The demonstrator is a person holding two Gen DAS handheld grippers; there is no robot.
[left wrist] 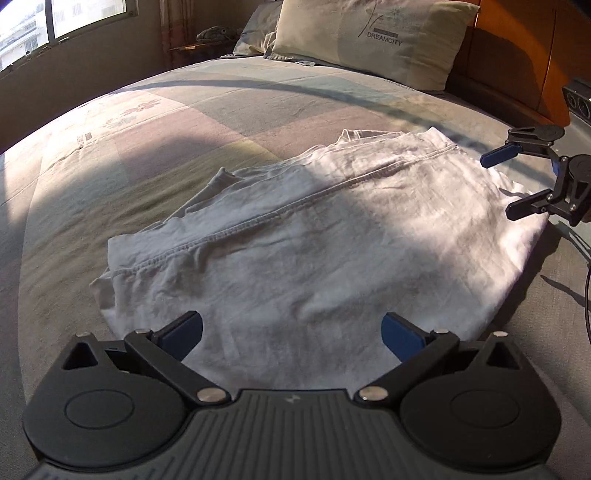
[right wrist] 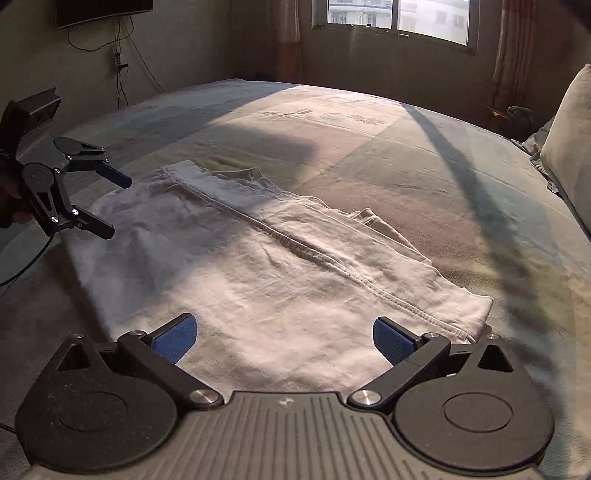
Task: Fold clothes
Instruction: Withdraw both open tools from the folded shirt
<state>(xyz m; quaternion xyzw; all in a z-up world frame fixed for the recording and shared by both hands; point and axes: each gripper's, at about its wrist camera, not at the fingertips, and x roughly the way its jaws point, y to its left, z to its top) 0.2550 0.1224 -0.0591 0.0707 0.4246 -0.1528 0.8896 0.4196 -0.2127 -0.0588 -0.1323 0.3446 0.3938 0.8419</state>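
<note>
A white garment (left wrist: 295, 236) lies folded flat on the bed, a stitched hem seam running across its top layer. My left gripper (left wrist: 291, 332) hovers over its near edge, jaws wide open, nothing between the blue pads. In the right wrist view the same garment (right wrist: 266, 266) spreads ahead, and my right gripper (right wrist: 284, 338) is open above its near edge. Each gripper shows in the other's view: the right gripper (left wrist: 496, 186) at the cloth's far right edge, the left gripper (right wrist: 118, 206) at its left edge. Both are open and empty.
The bed (left wrist: 155, 158) has a patchwork sheet with sun patches and shadows. Pillows (left wrist: 369, 37) lean on an orange headboard (left wrist: 517, 55). A window (right wrist: 399, 18), curtains and a wall screen (right wrist: 103, 11) ring the room. A cable (left wrist: 587, 295) trails near the right gripper.
</note>
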